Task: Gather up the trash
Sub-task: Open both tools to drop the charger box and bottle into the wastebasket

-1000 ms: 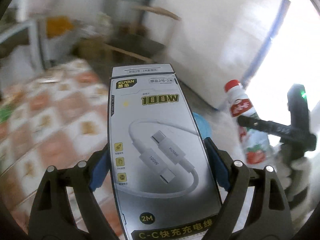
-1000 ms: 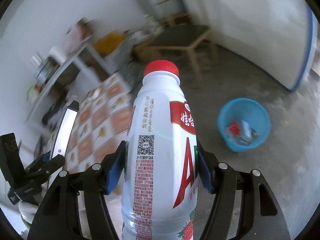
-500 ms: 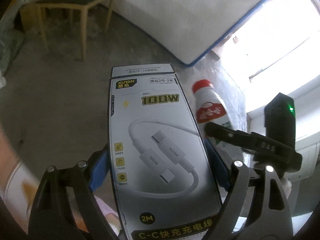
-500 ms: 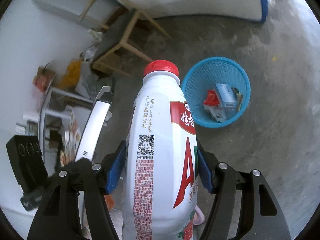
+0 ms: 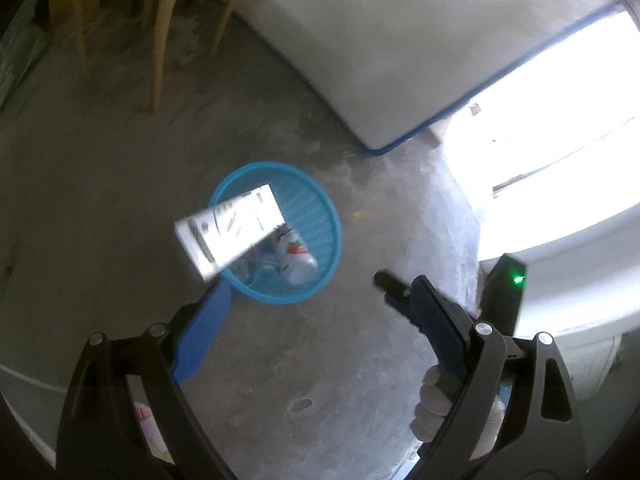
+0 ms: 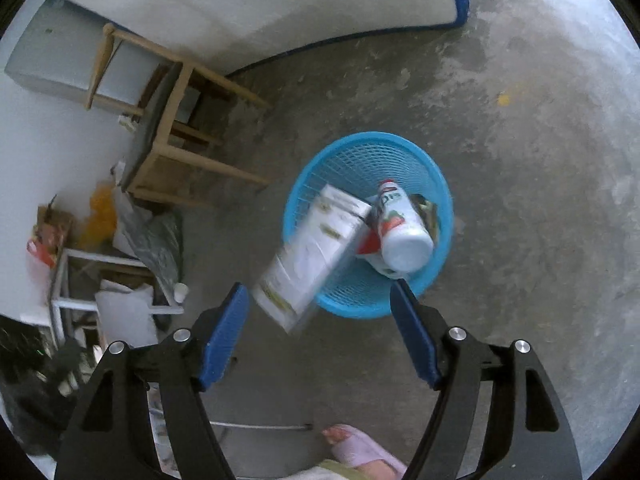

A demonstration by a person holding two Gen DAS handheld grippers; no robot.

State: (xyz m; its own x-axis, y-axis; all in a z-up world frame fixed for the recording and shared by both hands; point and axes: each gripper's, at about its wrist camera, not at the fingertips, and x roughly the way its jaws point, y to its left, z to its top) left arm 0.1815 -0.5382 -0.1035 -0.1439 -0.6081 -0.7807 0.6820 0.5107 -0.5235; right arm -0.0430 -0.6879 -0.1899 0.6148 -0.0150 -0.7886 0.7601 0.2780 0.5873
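Observation:
A blue mesh basket (image 5: 335, 216) (image 6: 376, 137) stands on the concrete floor below both grippers. The white bottle (image 6: 405, 236) (image 5: 299, 261) with strawberry print lies inside it on other trash. The white cable box (image 5: 230, 236) (image 6: 316, 254) is blurred in mid-air, tilted over the basket's near rim. My left gripper (image 5: 320, 296) is open and holds nothing. My right gripper (image 6: 320, 294) is above the basket with its jaws opening and nothing between them. In the left wrist view, the right gripper's dark finger (image 5: 390, 285) and a gloved hand (image 5: 432, 404) show at the right.
A wooden chair (image 6: 180, 120) (image 5: 160, 20) stands behind the basket. A white slab with a blue edge (image 5: 400, 60) leans beyond it. Bags and a metal rack (image 6: 120, 272) crowd the left. A foot in a pink slipper (image 6: 356, 448) is near the bottom edge.
Both grippers have swung down over the basket and opened. The bottle has left the right gripper and lies in the basket. The box has left the left gripper and is falling.

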